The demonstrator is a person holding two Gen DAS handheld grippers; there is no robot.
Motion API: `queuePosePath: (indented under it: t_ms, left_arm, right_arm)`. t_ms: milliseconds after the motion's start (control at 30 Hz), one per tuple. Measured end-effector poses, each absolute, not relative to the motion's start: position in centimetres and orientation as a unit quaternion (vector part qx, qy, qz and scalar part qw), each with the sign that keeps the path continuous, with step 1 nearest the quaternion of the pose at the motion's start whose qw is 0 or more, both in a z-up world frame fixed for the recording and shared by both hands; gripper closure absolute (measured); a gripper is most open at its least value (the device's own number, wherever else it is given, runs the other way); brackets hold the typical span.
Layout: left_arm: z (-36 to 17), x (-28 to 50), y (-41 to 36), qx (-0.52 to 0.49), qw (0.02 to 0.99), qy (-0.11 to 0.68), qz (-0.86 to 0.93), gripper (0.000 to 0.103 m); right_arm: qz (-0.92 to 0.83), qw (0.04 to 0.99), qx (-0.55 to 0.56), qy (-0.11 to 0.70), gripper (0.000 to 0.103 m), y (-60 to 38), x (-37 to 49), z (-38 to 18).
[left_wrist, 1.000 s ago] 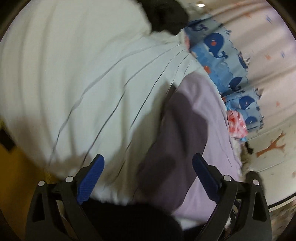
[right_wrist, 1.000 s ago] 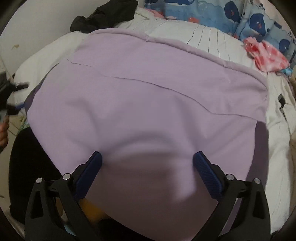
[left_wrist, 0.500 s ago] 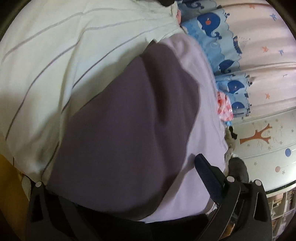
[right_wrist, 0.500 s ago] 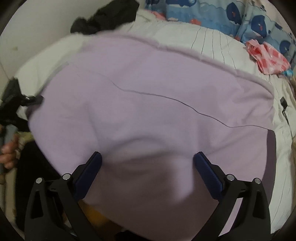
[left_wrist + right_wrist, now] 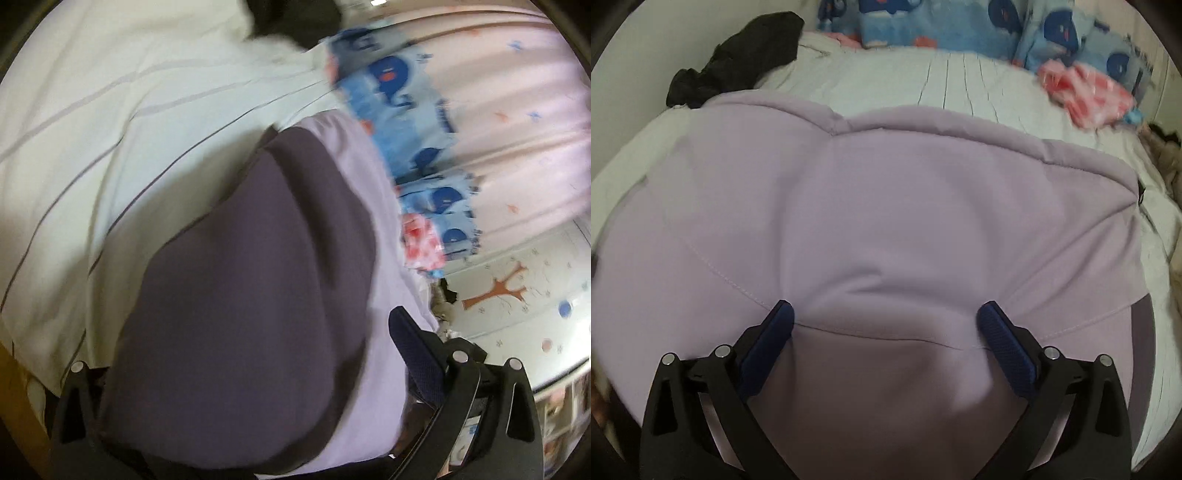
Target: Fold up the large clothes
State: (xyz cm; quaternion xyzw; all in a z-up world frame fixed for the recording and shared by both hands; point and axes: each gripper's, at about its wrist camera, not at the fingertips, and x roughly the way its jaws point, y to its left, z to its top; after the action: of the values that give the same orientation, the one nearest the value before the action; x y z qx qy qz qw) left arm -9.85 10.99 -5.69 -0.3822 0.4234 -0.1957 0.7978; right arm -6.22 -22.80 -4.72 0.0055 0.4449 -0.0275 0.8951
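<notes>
A large lilac garment point(image 5: 905, 206) lies spread on the bed, with a stitched hem running across just ahead of my right gripper point(image 5: 886, 308). That gripper is open, and the cloth bulges up between its blue pads without being pinched. In the left wrist view the same garment point(image 5: 240, 295) looks dark and shadowed. It drapes over my left gripper point(image 5: 295, 321) and hides the left finger. Only the right finger point(image 5: 413, 350) shows, set far to the side, so the jaws stand open.
The white striped bed sheet point(image 5: 110, 110) surrounds the garment. A black garment point(image 5: 738, 55) lies at the far left corner, whale-print pillows point(image 5: 923, 22) line the back, and a pink-red cloth point(image 5: 1089, 96) sits far right. A curtain point(image 5: 517, 110) and a wooden bed edge point(image 5: 14, 406) border the bed.
The lilac cloth has come over my left gripper and now covers its left finger. In the right wrist view the garment's far edge has bunched closer and a hem now lies between the fingers.
</notes>
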Motion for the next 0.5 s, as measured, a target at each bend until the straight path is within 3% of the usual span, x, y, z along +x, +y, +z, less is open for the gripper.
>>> queuePosePath:
  t_ms: [200,300,500]
  left_arm:
    - [-7.6,-8.0,10.8,-0.374,0.773,0.484,-0.170,0.007]
    - [-7.2,-8.2,10.2,-0.364,0.781,0.476,-0.178,0.007]
    - [-6.9,-8.2,10.1,-0.351,0.789,0.472,-0.177,0.007]
  right_arm:
    - [-0.045,0.937,0.035,0.346,0.006,-23.1,-8.2,-0.5]
    - [-0.063,0.905,0.010,0.420,0.006,-22.6,-6.2,-4.4]
    - [-0.063,0.924,0.030,0.376,0.006,-22.0,-8.6,-2.7]
